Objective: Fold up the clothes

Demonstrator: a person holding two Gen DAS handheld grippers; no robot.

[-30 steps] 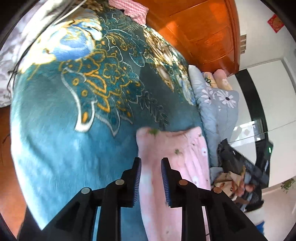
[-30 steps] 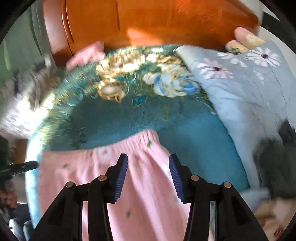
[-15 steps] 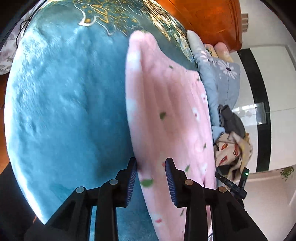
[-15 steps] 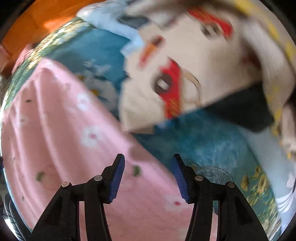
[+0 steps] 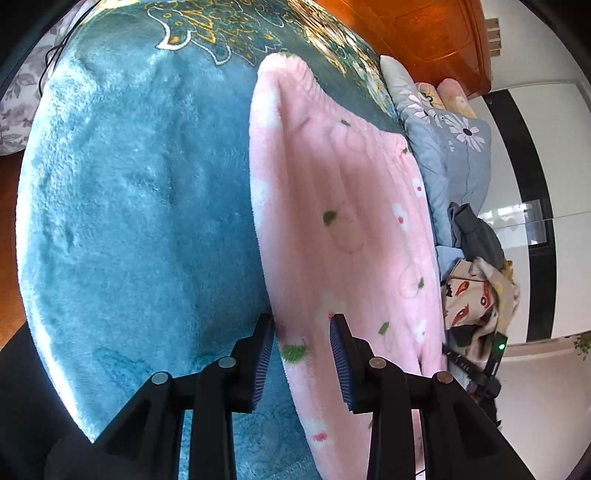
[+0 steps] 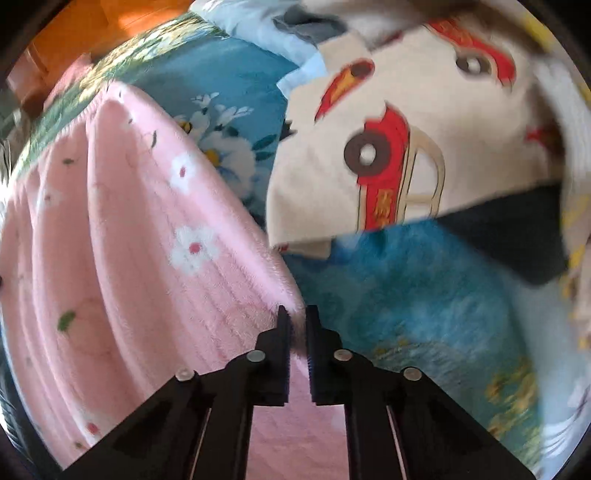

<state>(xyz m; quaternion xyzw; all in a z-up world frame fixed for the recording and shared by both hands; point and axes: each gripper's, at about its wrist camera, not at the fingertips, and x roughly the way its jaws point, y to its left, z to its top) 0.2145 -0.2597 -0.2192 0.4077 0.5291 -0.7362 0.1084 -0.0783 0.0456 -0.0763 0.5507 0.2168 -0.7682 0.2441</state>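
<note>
A pink fleece garment (image 5: 343, 229) with white flowers and green specks lies spread on a teal blanket (image 5: 140, 206); it also shows in the right wrist view (image 6: 122, 251). My left gripper (image 5: 302, 354) is open, its jaws astride the garment's left edge. My right gripper (image 6: 298, 325) is shut on the garment's right edge, pink fleece pinched between the pads. The right gripper also shows at the far right of the left wrist view (image 5: 480, 365).
A cream garment with red cars (image 6: 399, 140) lies heaped just right of the pink one, with dark cloth (image 6: 517, 236) by it. A grey floral pillow (image 5: 454, 147) lies further back. An orange wooden headboard (image 5: 424, 29) stands behind the bed.
My right gripper has closed on the pink garment's right edge; half a second ago it was open. My left gripper has stayed open at the left edge, a little closer to it.
</note>
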